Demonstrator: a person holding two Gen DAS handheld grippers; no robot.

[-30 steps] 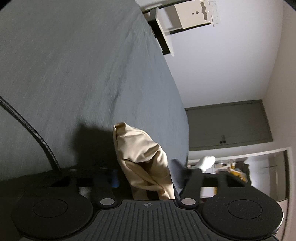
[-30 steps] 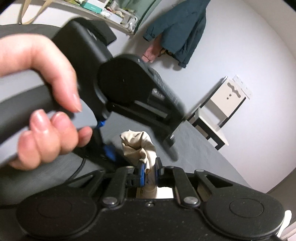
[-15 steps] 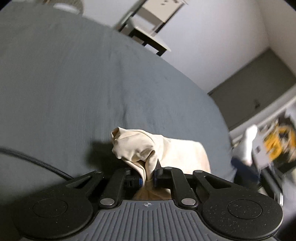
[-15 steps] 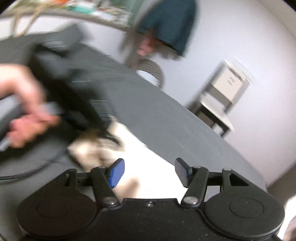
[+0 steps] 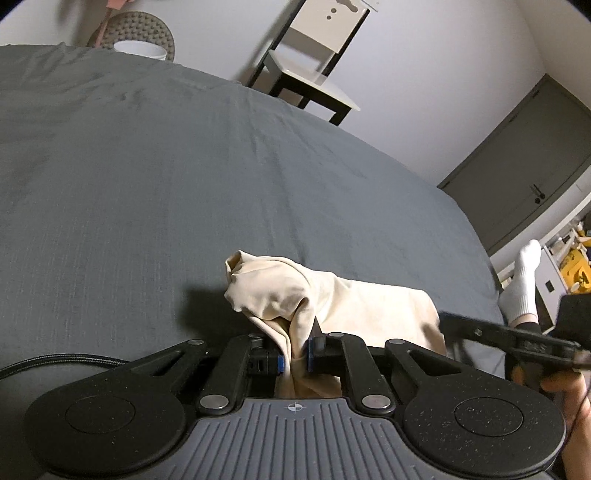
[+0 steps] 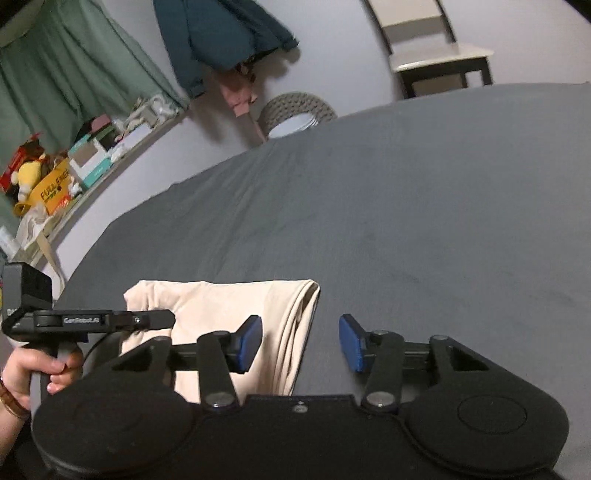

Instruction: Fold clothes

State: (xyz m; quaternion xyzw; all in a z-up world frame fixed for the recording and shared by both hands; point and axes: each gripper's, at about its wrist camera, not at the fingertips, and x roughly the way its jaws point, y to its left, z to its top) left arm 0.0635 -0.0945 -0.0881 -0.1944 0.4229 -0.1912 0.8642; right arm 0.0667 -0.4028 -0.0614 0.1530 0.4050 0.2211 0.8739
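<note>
A cream garment (image 5: 354,310) lies folded on the grey bed cover (image 5: 147,177) near its front edge. My left gripper (image 5: 295,358) is shut on a bunched corner of it, lifting that corner into a peak. In the right wrist view the same cream garment (image 6: 236,310) lies flat, its folded edge running between the blue pads. My right gripper (image 6: 300,341) is open just above that edge, holding nothing. The left gripper (image 6: 147,319) shows at the left there, held by a hand (image 6: 33,369).
A white chair (image 5: 317,70) and a round woven basket (image 5: 140,33) stand beyond the far side of the bed. A shelf with boxes (image 6: 66,173), green curtains and a hanging teal jacket (image 6: 221,33) line the wall. A foot in a white sock (image 5: 522,284) shows at the right.
My right gripper let go of the cream garment, opened and moved off to the right. My left gripper closed on the bunched corner and lowered the garment onto the bed.
</note>
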